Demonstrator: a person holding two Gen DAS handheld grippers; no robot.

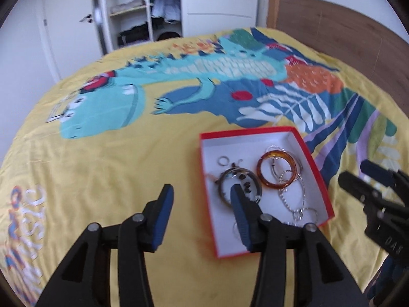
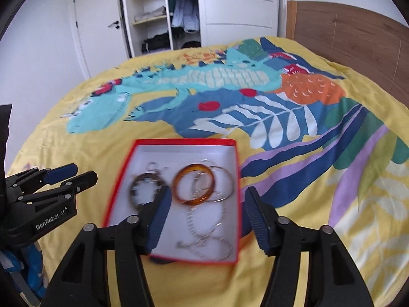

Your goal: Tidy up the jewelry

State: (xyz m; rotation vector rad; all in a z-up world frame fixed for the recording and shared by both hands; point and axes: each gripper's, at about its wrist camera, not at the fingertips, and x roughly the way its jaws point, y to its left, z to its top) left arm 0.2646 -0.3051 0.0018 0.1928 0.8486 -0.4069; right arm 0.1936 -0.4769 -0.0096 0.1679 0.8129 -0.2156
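1. On my left I have one left gripper (image 1: 202,199), its two blue-padded fingers spread wide with nothing between them. It hangs above the yellow bedspread (image 1: 107,168), its right finger over the near-left part of the box.
2. Next comes one red box (image 1: 320,171), white inside, lying flat on the bedspread. All the jewelry I can see is inside it.
3. At the box's left I count one dark beaded bangle (image 1: 225,179), lying flat, with one small silver ring (image 1: 223,160) just beyond it.
4. Right of that lies one amber bangle (image 1: 263,176), also flat. It overlaps thin silver bangles (image 2: 227,181); from the right wrist view I make out about two, though blur keeps me from a sure count.
5. In the near half of the box is a tangle of silver chain (image 1: 294,199) with a few loops. I cannot tell how many separate pieces it is.
6. On my right I have one right gripper (image 2: 207,204), fingers also spread wide and empty, poised above the near end of the box, its left finger over the beaded bangle's edge.
7. Beyond the bed stand one open wardrobe (image 2: 158,12) and one wooden headboard (image 2: 345,30).
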